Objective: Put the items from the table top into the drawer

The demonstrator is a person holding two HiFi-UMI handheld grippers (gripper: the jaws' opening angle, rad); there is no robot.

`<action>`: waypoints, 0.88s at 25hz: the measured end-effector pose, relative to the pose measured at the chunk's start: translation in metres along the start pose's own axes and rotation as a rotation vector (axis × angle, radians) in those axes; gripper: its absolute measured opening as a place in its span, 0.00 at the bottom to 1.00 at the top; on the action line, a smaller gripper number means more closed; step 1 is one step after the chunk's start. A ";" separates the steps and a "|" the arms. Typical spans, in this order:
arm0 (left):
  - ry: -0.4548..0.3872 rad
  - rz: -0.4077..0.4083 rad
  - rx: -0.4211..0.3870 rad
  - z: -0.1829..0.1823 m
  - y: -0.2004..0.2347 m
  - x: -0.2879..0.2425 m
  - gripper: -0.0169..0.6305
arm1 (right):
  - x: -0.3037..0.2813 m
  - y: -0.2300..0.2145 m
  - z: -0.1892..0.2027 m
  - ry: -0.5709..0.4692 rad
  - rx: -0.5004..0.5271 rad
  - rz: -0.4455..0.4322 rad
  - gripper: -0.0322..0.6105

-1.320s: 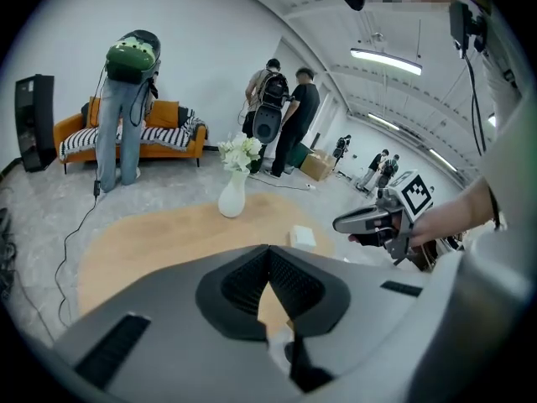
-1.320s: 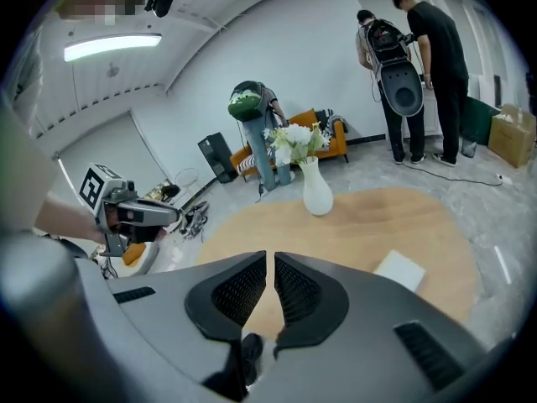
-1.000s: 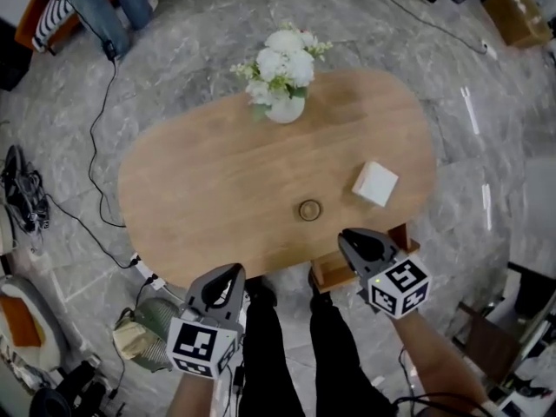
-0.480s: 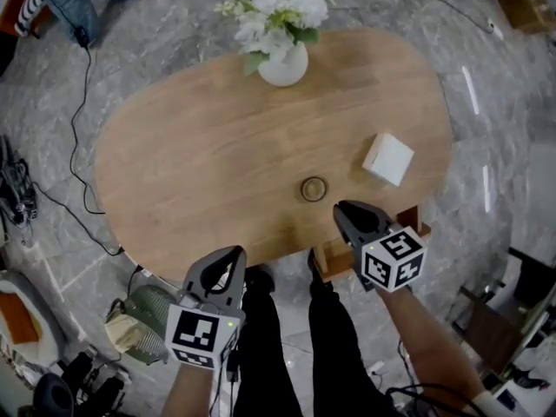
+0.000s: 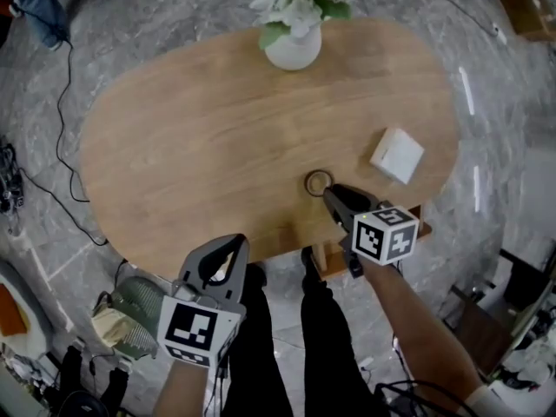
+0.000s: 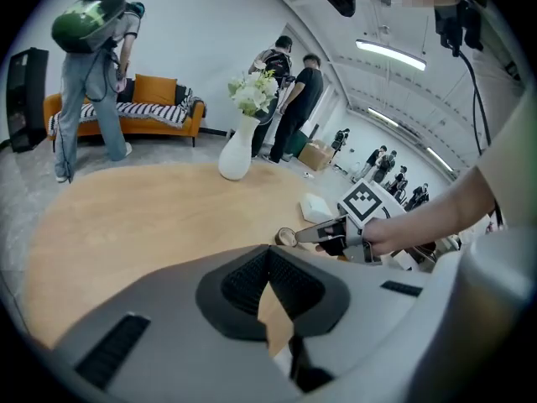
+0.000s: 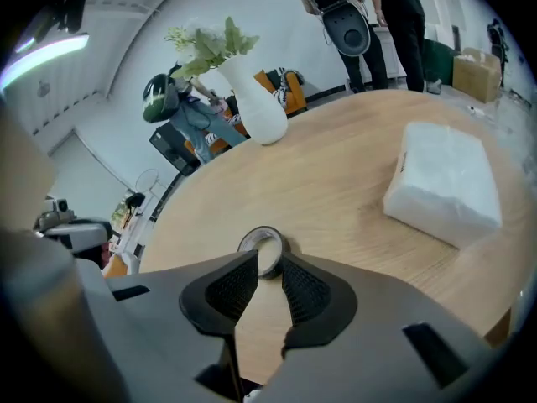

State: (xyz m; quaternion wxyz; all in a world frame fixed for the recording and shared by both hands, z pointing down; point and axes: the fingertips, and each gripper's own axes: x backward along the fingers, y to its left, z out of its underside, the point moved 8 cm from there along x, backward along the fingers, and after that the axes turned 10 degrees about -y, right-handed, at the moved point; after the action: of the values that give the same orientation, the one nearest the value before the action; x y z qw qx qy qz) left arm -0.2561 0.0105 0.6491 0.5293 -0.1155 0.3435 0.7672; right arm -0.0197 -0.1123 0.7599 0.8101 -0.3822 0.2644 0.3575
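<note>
A small roll of tape (image 5: 318,182) lies on the oval wooden table (image 5: 191,163), near its front edge. My right gripper (image 5: 332,193) points down at it, tips just short of the roll (image 7: 262,247). Its jaws (image 7: 268,260) are opening, with nothing between the pads. A white wrapped packet (image 5: 397,155) lies to the right of the roll (image 7: 443,185). My left gripper (image 5: 228,245) hovers off the table's front edge, shut and empty (image 6: 268,253). From the left gripper view, the right gripper (image 6: 331,232) reaches toward the roll (image 6: 285,237).
A white vase of flowers (image 5: 295,42) stands at the table's far side. A wooden part (image 5: 330,266) juts out under the front edge beside my legs. Cables and bags lie on the marble floor (image 5: 52,189) at left. People stand beyond the table (image 6: 96,74).
The right gripper has dropped toward the tape roll, rolled its wrist, and parted its jaws. The left gripper sank a little. The table has slid closer in the head view.
</note>
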 end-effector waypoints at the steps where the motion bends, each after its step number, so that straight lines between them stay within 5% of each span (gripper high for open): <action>1: 0.001 0.008 -0.001 0.001 0.000 0.000 0.03 | -0.003 0.000 -0.001 0.004 -0.012 0.006 0.21; 9: 0.026 0.038 0.011 0.010 -0.001 -0.001 0.03 | -0.020 0.000 -0.007 0.066 0.026 0.104 0.16; 22: 0.061 0.113 -0.037 0.001 -0.015 -0.019 0.03 | 0.021 -0.006 0.000 0.030 0.018 0.115 0.14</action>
State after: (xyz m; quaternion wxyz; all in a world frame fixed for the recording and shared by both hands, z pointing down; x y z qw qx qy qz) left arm -0.2351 0.0006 0.6540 0.4722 -0.1293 0.3512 0.7981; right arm -0.0023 -0.1067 0.7475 0.7876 -0.3645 0.3011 0.3951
